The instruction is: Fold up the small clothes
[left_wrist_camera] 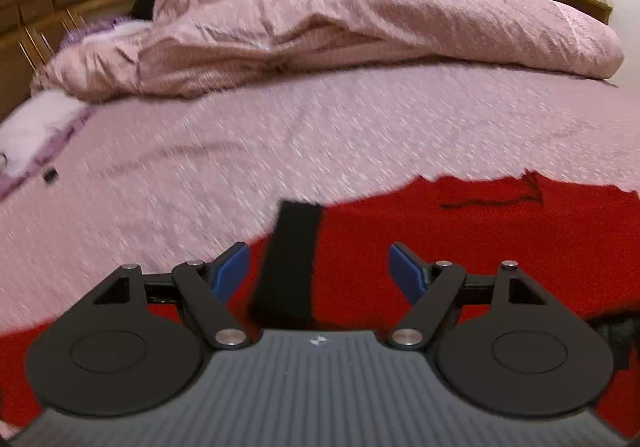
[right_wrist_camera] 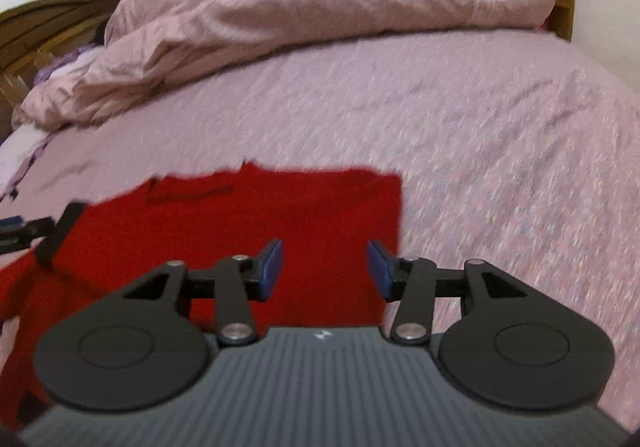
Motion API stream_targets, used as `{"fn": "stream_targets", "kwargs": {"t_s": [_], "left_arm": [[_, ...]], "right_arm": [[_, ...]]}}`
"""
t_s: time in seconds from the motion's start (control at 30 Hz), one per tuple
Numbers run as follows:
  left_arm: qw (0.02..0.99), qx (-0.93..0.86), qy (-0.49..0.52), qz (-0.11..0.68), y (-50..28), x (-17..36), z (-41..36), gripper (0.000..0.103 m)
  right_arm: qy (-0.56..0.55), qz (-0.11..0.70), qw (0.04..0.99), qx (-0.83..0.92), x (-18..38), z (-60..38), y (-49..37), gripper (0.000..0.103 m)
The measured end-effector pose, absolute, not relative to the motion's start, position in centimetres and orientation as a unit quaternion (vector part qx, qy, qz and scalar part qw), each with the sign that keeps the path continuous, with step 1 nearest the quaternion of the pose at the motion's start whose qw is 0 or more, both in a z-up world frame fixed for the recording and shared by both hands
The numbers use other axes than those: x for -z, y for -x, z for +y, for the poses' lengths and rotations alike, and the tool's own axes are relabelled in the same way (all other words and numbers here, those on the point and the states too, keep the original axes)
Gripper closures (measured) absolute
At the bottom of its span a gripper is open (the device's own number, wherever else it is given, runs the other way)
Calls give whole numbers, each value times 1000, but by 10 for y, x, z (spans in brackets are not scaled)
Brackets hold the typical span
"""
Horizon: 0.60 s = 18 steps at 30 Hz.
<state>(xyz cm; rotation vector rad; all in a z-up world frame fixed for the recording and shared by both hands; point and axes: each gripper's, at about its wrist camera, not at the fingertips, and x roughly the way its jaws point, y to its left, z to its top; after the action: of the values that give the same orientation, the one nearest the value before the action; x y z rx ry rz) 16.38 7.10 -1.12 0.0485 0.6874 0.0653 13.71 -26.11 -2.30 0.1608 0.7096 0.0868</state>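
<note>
Red garment (left_wrist_camera: 440,247) spread flat on the pink bedsheet (left_wrist_camera: 320,135), filling the lower half of the left wrist view and the lower left and centre of the right wrist view (right_wrist_camera: 248,223). Black band (left_wrist_camera: 290,259), possibly a trim or strap, running up from the bottom centre of the left view, between the two blue pads and slightly left of midway. Dark thread or stitching (left_wrist_camera: 496,199) near the garment's far edge, toward the right of that frame.

Left gripper (left_wrist_camera: 318,271) wide open, nothing held, poised just above the cloth. Right gripper (right_wrist_camera: 325,271) also wide open and empty, with the garment's straight right-hand edge running up the frame just inside its right pad (right_wrist_camera: 380,271).

Long axis of the visible cloth apparently side to side across both frames; far edge ragged and roughly level. Right gripper judged nearer an edge or corner; left gripper over the middle, by the black band. Contact with the cloth impossible to confirm through the blur.

Rumpled pink quilt (right_wrist_camera: 320,15) heaped across the top of both frames, well apart from the garment.

No brand, label or legible writing; only a small pale mark on each gripper body, too small to read.
</note>
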Motion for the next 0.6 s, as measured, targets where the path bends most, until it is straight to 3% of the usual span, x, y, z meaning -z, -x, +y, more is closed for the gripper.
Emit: {"fn": "stream_targets", "kwargs": {"t_s": [0.27, 0.6], "left_arm": [[923, -46, -7, 381, -174, 53, 70, 23], [916, -103, 53, 384, -137, 25, 111, 23]], "right_arm": [[-96, 380, 919, -42, 55, -256, -143, 54], [-106, 384, 916, -43, 51, -256, -146, 50]]}}
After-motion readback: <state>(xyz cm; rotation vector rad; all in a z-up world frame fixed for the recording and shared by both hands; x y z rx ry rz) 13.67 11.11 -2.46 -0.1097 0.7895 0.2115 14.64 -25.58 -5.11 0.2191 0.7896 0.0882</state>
